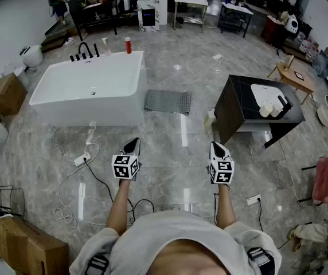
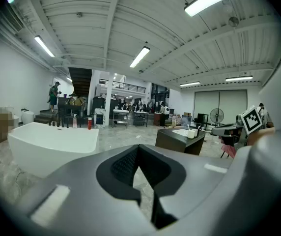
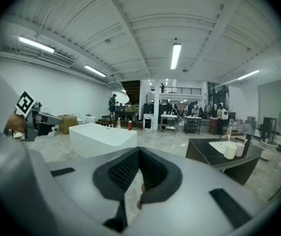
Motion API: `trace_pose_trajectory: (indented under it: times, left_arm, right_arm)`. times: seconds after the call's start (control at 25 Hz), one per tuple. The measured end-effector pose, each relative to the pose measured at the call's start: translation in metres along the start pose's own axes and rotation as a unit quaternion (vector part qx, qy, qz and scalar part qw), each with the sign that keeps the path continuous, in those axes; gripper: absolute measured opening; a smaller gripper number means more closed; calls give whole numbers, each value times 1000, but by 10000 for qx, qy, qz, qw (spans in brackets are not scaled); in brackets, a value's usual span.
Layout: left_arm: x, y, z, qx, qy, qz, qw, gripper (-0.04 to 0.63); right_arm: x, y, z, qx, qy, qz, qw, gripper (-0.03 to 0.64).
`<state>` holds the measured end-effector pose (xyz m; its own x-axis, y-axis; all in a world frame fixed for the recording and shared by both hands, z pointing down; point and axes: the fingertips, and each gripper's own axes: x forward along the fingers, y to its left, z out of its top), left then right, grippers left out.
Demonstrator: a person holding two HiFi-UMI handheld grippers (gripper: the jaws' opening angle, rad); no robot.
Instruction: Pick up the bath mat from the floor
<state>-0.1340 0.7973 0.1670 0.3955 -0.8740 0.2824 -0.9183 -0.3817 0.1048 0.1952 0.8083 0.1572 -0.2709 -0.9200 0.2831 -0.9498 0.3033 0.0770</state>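
Head view: the grey bath mat (image 1: 168, 101) lies flat on the floor (image 1: 164, 171), just beside the white bathtub (image 1: 89, 87), with the dark desk (image 1: 241, 105) to its right. Both forearms reach forward side by side. The left hand-held gripper (image 1: 132, 146) and right hand-held gripper (image 1: 216, 149) tilt slightly down, well short of the mat ahead.

Left gripper view: the jaws are pressed together and hold nothing. Bathtub and desk show, but only the head view shows the mat.

Right gripper view: the jaws are likewise closed and empty.
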Motion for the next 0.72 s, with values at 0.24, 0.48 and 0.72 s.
trace_pose_trajectory:
  times: [0.24,0.48,0.72]
  left_arm:
    - [5,-2,-1,11,48,6,10000,11]
    - [9,-14,-5,32,-38,-111,9999,14]
    - [15,-28,-14,-119,-47,-363,9993,331]
  right_arm:
    - [4,-4,-1,-3,19,36,10000,14]
    - [2,-10,-6,66,-86,117,9999,14]
    - [1,-6,-10,140,-232,572,9980,287]
